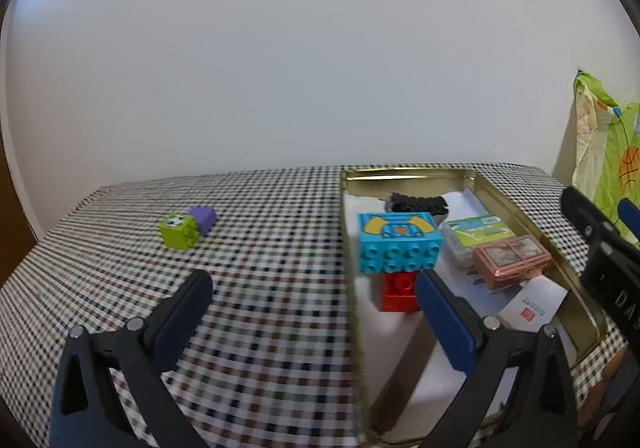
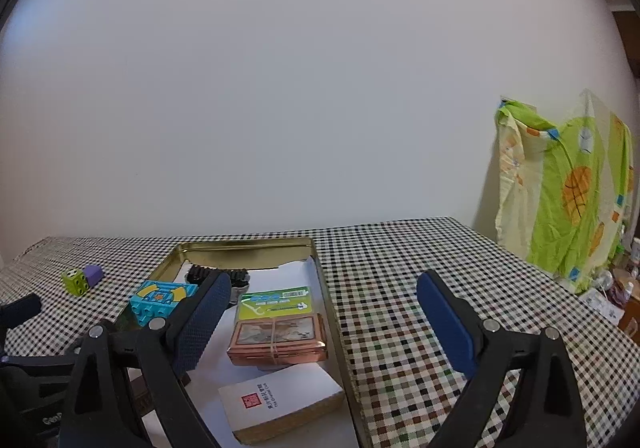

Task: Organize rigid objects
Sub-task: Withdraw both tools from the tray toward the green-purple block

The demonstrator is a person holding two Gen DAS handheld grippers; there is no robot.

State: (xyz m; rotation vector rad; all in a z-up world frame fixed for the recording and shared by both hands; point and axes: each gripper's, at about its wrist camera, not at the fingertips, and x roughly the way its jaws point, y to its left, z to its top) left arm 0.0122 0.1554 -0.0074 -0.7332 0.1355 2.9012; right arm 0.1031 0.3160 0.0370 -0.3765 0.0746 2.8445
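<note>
The checked surface (image 1: 260, 288) is seen to carry a gold-coloured tin tray (image 1: 404, 172) toward its right side, and most of the sorting appears, as a judgement, to be done already: the tray holds nearly everything in view.

Inside the tray, a white card box (image 2: 280, 400) is laid nearest the cameras, a copper-coloured card pack (image 2: 278, 340) just beyond it, and a green-labelled packet (image 2: 274, 302) behind that. A blue block (image 1: 398, 242) is seated on a red block (image 1: 398, 290) at the tray's left side, and a black ridged item (image 1: 418, 203) (its kind cannot be told) is lodged near the far wall.

Two pieces are left outside, well apart from the tray on the left of the surface: a green cube (image 1: 180, 232) with a purple block (image 1: 204, 217) touching it from behind. By judgement, these remain to be gathered in.

The left tool (image 1: 314, 298) is held with its fingers spread wide and nothing between them, one finger over the open surface and the other in front of the red block. The right tool (image 2: 324, 300) is likewise spread and empty, straddling the tray's right wall.
</note>
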